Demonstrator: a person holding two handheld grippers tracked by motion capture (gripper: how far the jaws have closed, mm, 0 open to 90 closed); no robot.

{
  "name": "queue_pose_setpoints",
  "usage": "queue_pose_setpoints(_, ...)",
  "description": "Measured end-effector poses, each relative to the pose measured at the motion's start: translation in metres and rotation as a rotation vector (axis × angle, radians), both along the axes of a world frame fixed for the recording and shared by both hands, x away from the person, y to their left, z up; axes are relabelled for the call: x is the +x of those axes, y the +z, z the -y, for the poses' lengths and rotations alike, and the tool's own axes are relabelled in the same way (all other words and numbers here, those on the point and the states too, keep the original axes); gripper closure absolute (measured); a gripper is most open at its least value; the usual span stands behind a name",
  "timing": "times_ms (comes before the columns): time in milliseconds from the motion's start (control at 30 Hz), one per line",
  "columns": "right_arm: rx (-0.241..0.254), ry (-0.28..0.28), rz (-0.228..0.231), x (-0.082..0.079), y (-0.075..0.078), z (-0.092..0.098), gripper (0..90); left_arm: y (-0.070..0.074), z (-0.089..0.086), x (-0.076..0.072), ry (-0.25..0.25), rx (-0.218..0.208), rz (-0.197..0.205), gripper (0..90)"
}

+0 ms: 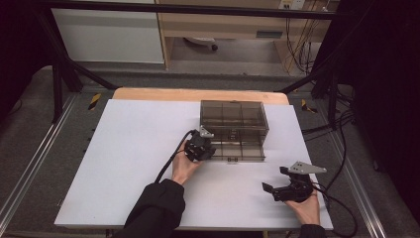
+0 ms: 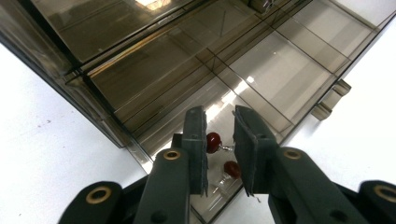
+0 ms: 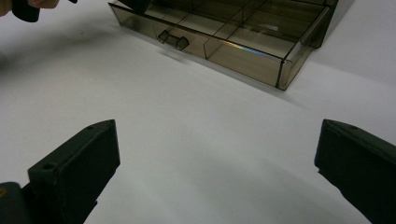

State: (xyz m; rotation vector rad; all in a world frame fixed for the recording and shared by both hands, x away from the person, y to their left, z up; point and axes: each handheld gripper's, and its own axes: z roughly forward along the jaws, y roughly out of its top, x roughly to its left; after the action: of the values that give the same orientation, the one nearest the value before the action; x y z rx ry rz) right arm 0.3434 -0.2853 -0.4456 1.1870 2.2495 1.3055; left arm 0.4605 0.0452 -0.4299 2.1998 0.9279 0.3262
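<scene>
1. Left gripper (image 2: 219,144), jaws narrowly parted, hovers over red beads (image 2: 213,141) low in frame, inside the drawer (image 3: 243,42)
2. Beads look small, hard, slippery: pinch across the middle
3. Right gripper (image 3: 217,163) gapes wide, empty

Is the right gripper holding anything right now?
No, the right gripper has its jaws spread wide over bare white table, nothing between them.

Two beads (image 2: 213,141), seemingly, lie in the drawer's (image 1: 246,152) left compartment.
</scene>
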Motion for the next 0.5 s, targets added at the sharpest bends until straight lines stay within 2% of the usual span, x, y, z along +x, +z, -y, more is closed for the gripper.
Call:
queue_pose_setpoints(267, -0.001, 0.000, 0.001, 0.000, 0.000, 0.000, 0.7, 0.005, -0.003, 0.000, -0.012, -0.024, 0.015, 62.8)
queue_pose_setpoints(500, 0.001, -0.001, -0.001, 0.000, 0.000, 0.000, 0.7, 0.013, -0.008, -0.007, -0.046, -0.042, 0.024, 49.5)
